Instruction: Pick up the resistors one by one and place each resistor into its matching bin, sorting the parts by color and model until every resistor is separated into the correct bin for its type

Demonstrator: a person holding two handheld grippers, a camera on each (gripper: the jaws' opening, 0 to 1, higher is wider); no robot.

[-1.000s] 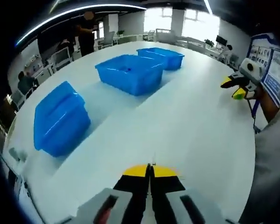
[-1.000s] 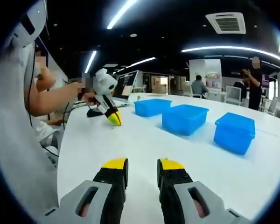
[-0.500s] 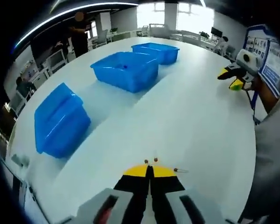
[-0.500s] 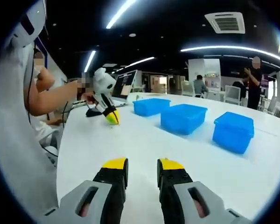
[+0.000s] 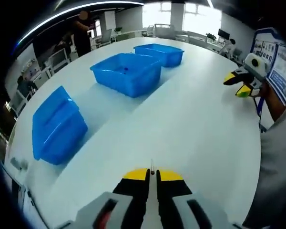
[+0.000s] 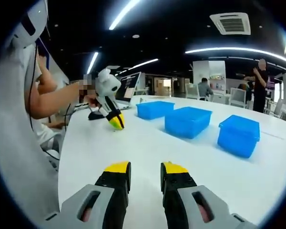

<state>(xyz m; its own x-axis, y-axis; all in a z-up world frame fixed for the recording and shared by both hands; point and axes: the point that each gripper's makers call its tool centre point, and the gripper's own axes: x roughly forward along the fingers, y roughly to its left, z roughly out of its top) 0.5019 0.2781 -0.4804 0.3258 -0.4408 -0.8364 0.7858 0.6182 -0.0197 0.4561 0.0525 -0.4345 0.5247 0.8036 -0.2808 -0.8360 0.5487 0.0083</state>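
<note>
Left gripper [image 5: 152, 174]: jaws pressed together on a resistor [image 5: 152, 170], its thin lead poking out toward 12 o'clock along the jaw line. Right gripper [image 6: 145, 167]: jaws apart, holding nothing, above the white table [image 6: 148, 138]. Three blue bins: near [image 5: 57, 126] at 10 o'clock, middle [image 5: 126, 72] at 11 with a tiny unclear speck inside, far [image 5: 159, 53] at 12.
</note>
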